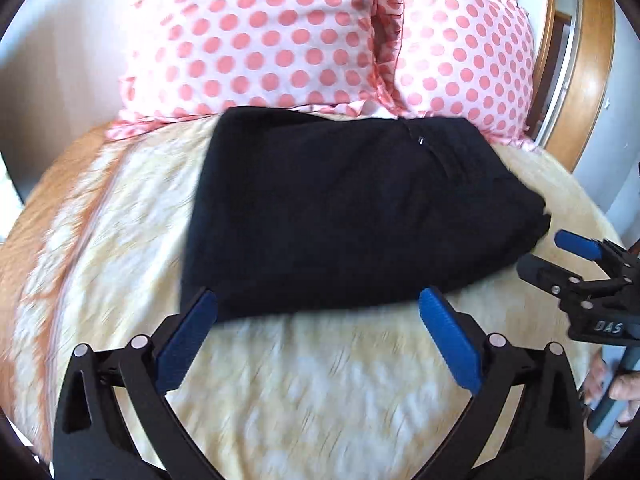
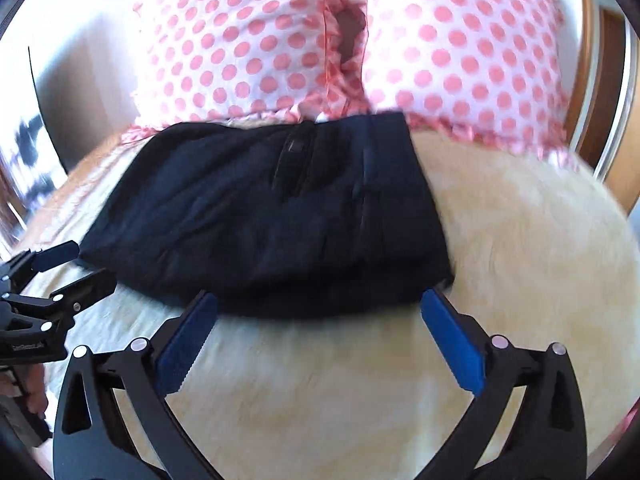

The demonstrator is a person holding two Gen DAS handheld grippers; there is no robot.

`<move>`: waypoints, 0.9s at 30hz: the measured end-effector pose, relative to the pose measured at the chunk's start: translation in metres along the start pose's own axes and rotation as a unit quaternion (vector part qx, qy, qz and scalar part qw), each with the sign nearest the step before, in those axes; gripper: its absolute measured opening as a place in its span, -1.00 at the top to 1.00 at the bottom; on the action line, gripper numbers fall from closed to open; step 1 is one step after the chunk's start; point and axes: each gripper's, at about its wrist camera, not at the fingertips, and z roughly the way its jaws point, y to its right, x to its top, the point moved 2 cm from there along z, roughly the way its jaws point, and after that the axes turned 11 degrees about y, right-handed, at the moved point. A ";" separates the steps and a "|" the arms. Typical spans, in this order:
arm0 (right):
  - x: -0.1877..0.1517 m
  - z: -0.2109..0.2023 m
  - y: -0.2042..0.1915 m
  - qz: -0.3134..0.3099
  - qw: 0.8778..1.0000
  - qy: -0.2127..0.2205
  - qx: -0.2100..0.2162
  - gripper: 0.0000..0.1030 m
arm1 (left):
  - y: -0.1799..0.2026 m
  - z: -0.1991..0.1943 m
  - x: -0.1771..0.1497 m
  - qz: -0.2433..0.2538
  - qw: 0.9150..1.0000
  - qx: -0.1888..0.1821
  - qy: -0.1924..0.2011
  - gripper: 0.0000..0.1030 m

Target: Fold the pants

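Pants [image 1: 352, 208] lie folded into a compact bundle near the pillows [image 1: 256, 36]; both grippers [image 1: 318, 320] [image 2: 320, 322] hover spread, empty: folding looks finished.

I have both tongs spread wide, nothing between the blue pads. My left tongs [image 1: 318, 306] point forward and slightly down, pads angled outward in a V. My right tongs [image 2: 320, 308] sit in the same pose, level with them and just to their right, each one catching the other at the edge of its view. A bit of my right hand [image 1: 618, 390] shows on its handle.
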 end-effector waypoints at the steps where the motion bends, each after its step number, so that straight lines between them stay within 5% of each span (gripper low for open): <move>1: -0.007 -0.001 -0.003 0.004 1.000 -0.004 -0.001 -0.97 | -0.001 -0.007 -0.007 0.001 1.000 0.008 -0.001 -0.96; 11: -0.036 -0.006 -0.024 -0.005 1.000 -0.011 -0.016 -0.97 | -0.018 -0.030 -0.046 -0.046 0.998 0.041 -0.016 -0.96; 27: -0.048 -0.015 -0.033 -0.027 0.999 -0.008 -0.040 -0.97 | -0.006 -0.026 -0.054 0.002 0.998 0.059 -0.013 -0.96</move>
